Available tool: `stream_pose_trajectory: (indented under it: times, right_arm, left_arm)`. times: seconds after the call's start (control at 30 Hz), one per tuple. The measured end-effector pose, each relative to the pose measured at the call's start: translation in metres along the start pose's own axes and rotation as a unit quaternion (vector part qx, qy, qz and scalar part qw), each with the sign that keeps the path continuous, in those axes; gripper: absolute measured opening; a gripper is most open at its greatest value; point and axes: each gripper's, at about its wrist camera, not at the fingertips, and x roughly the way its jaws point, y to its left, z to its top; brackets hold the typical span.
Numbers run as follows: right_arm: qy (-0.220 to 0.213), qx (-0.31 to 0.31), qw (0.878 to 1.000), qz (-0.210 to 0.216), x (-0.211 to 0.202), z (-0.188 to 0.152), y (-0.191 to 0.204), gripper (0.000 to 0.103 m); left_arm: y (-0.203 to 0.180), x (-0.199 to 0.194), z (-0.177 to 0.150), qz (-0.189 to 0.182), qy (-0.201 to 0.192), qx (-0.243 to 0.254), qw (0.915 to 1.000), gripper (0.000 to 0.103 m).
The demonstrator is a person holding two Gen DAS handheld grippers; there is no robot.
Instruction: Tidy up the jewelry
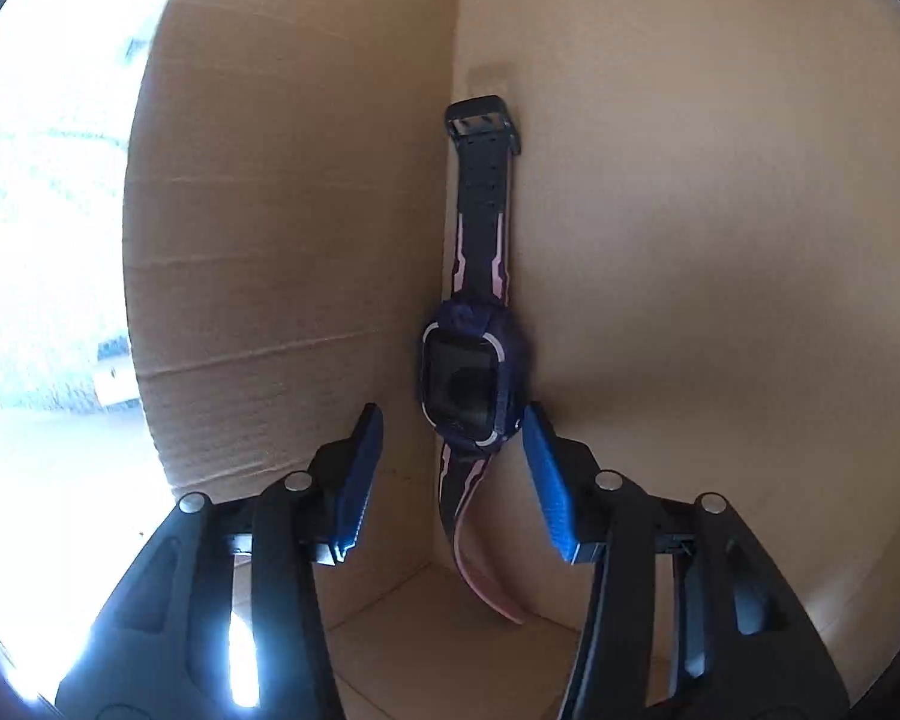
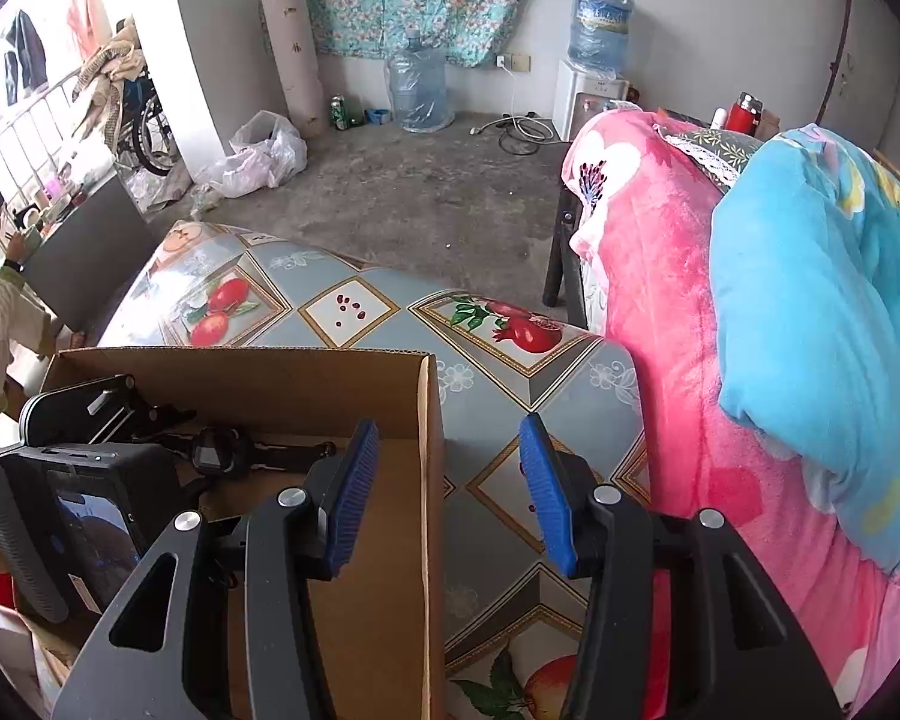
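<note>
1. Inside the cardboard box (image 1: 282, 240), my left gripper (image 1: 453, 468) points down at a dark smartwatch (image 1: 471, 384) with pink lines on its strap.
2. The watch lies flat on the box floor, right next to one wall. Its buckle end is far from me. Its loose pink strap end is near me.
3. My left blue pads (image 1: 363, 480) are spread apart. One pad is on each side of the watch face. They are not pressing on it, so the watch looks let go.
4. I think the step here is setting the watch down in the box. To do it well, I should keep the pads wide and lift straight up, so I do not catch the strap or drag the watch.
5. I should watch the wall beside my left pad. If I bump it, the box may slide.
6. My right gripper (image 2: 450, 480) is spread too and holds nothing. It hangs over the box edge and the fruit-print tablecloth (image 2: 510, 360).
7. From that side I can see the watch in the box, past the black body of my other tool.
8. I cannot see any other jewelry on the cloth here, so I should look around before I reach.
</note>
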Motion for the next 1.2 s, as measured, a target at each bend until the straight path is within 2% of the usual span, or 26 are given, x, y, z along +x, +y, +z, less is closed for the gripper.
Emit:
stream_pose_trajectory:
  times: [0.13,0.2,0.27,0.33,0.37,0.4,0.47,0.57,0.6,0.7,0.77,0.83,0.97,1.0,1.07,1.2]
  right_arm:
    - [0.001,-0.007,1.0,0.003,0.0,-0.002,0.004,0.048]
    - [-0.001,-0.007,1.0,0.002,0.0,-0.003,0.004,0.048]
    - [-0.001,-0.004,1.0,0.004,0.001,-0.002,0.004,0.048]
    - [0.001,0.001,1.0,0.007,0.003,-0.001,0.003,0.048]
    - [0.002,0.003,1.0,0.01,0.004,-0.002,0.003,0.048]
    - [0.002,0.004,1.0,0.013,0.004,-0.002,0.002,0.048]
    - [0.0,0.005,1.0,0.016,0.003,-0.002,0.001,0.048]
    - [0.0,0.007,1.0,0.016,0.005,-0.003,-0.003,0.049]
    - [0.001,0.007,1.0,0.015,0.006,-0.003,-0.004,0.05]
    - [0.003,0.014,1.0,0.015,0.009,-0.003,-0.009,0.051]
    - [0.005,0.02,1.0,0.019,0.013,-0.003,-0.012,0.051]
    - [0.005,0.025,0.999,0.019,0.015,-0.003,-0.015,0.052]
    - [0.01,0.026,0.999,0.019,0.023,-0.003,-0.018,0.052]
    - [0.013,0.028,0.999,0.021,0.025,-0.003,-0.019,0.052]
    - [0.022,0.031,0.999,0.031,0.031,-0.003,-0.019,0.052]
    - [0.024,0.043,0.998,0.039,0.034,-0.003,-0.023,0.052]
  left_arm:
    - [0.007,-0.005,-0.004,-0.064,0.011,-0.037,0.9972,0.047]
    - [0.019,-0.008,-0.009,-0.104,0.006,-0.077,0.9915,0.047]
    - [0.024,-0.007,-0.012,-0.128,0.01,-0.103,0.9864,0.048]
    - [0.022,0.001,-0.011,-0.143,0.026,-0.107,0.9835,0.048]
    - [0.024,0.004,-0.007,-0.164,0.027,-0.104,0.9807,0.047]
    - [0.036,0.014,-0.008,-0.174,0.024,-0.1,0.9794,0.043]
    - [0.054,0.022,-0.011,-0.212,0.003,-0.113,0.9707,0.031]
    - [0.06,0.03,-0.009,-0.234,0.007,-0.144,0.9615,0.028]
    - [0.072,0.029,-0.02,-0.246,0.008,-0.154,0.9569,0.028]
    - [0.094,0.043,-0.024,-0.278,0.013,-0.175,0.9443,0.031]
    - [0.106,0.054,-0.025,-0.29,0.016,-0.183,0.9392,0.036]
    - [0.125,0.071,-0.034,-0.307,0.017,-0.19,0.9326,0.036]
    - [0.132,0.077,-0.037,-0.321,0.003,-0.159,0.9338,0.03]
    - [0.121,0.067,-0.037,-0.317,-0.002,-0.148,0.937,0.028]
    - [0.11,0.054,-0.028,-0.285,-0.017,-0.105,0.9527,0.024]
    - [0.101,0.046,-0.02,-0.251,-0.026,-0.052,0.9664,0.024]
